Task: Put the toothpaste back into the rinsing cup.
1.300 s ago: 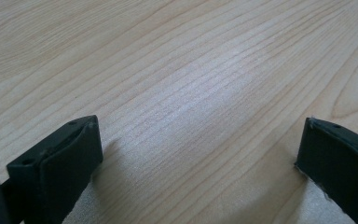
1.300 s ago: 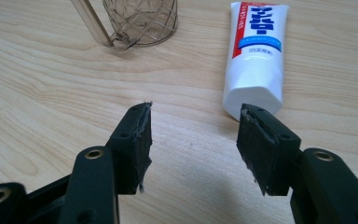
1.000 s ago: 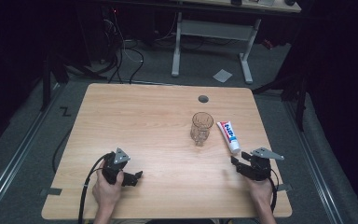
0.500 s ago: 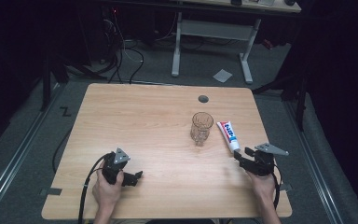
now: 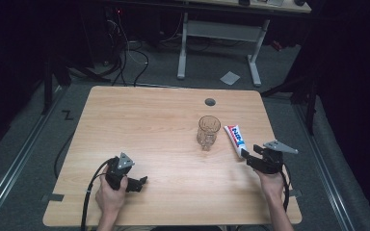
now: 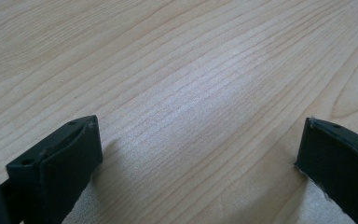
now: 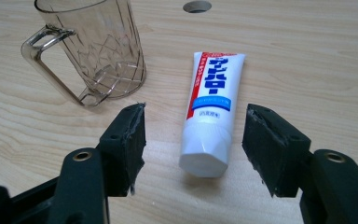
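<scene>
**Right gripper lines up on the toothpaste tube**

Here we are at the lower right of the high view, where the right gripper [image 5: 251,160] sits with its tips just short of the toothpaste tube [image 5: 235,139]. The tube lies flat on the wooden table [image 5: 144,125], right of centre in that frame, its cap end pointing down towards the gripper. In the right gripper view the jaws stand wide apart, empty, with the white cap of the toothpaste tube [image 7: 209,120] between them at frame centre, not yet touched.

Just beside the tube, at upper left of the right gripper view, stands a clear plastic mug [image 7: 98,49], upright, handle turned to the left of the frame. Close, but apart from the tube.

Over at the lower left of the high view, the left gripper [image 5: 141,182] rests low on the table, well away from the action. Its own view shows both jaws spread wide over bare wood grain, holding nothing.

How will this tube handle? Light, I'd say, and soft in the body: squeeze the middle hard and it will buckle or ooze. The smooth printed skin looks slippery too. The best hold looks like the stiff shoulder just above the cap, jaws across the width, closing gently. The mug's nearness calls for a tidy approach.
</scene>
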`<state>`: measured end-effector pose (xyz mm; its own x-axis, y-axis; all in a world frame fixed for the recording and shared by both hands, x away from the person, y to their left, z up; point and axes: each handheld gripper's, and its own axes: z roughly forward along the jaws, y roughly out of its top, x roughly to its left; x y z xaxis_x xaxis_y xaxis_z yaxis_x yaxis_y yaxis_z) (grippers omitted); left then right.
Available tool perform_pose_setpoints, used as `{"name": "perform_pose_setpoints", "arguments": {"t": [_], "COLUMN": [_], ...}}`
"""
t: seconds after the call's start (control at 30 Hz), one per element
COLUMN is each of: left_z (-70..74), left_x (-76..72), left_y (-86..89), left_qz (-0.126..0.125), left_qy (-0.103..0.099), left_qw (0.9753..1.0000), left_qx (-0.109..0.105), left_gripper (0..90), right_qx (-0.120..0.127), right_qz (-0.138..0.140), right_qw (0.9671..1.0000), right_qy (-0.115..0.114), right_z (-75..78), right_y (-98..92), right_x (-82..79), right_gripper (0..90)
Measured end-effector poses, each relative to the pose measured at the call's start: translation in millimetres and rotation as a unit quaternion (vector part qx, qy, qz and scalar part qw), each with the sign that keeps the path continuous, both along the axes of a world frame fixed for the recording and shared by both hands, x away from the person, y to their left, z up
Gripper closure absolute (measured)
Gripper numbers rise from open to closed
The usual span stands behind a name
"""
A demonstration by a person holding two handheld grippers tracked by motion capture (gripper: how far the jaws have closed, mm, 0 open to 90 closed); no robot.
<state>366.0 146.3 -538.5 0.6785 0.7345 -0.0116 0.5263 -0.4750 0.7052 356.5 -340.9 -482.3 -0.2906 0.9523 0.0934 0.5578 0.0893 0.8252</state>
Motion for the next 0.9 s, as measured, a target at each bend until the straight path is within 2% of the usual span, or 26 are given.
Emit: {"name": "perform_pose_setpoints", "arguments": {"t": [0.13, 0.33, 0.4, 0.47, 0.9], "left_z": [0.0, 0.0, 0.0, 0.0, 0.0], "left_x": [0.0, 0.0, 0.0, 0.0, 0.0], "left_y": [0.0, 0.0, 0.0, 0.0, 0.0], "left_qz": [0.000, 0.000, 0.000, 0.000, 0.000], "left_qy": [0.000, 0.000, 0.000, 0.000, 0.000], "left_qw": [1.0000, 1.0000, 1.0000, 1.0000, 1.0000], "left_qx": [0.000, 0.000, 0.000, 0.000, 0.000], "left_gripper": [0.3, 0.3, 0.2, 0.3, 0.2], "right_qx": [-0.005, -0.001, 0.004, 0.012, 0.015], "right_qz": [-0.001, -0.004, -0.004, 0.001, -0.002], "right_qw": [0.9999, 0.9999, 0.9998, 0.9999, 0.9999], "right_qy": [-0.011, -0.012, -0.019, -0.010, -0.006], "right_z": [2.7, 9.3, 11.3, 14.9, 25.6], "right_y": [2.0, 4.2, 4.0, 3.9, 2.8], "right_x": [4.3, 10.3, 11.7, 15.2, 31.2], "right_gripper": [38.4, 37.9, 37.8, 38.1, 32.8]}}
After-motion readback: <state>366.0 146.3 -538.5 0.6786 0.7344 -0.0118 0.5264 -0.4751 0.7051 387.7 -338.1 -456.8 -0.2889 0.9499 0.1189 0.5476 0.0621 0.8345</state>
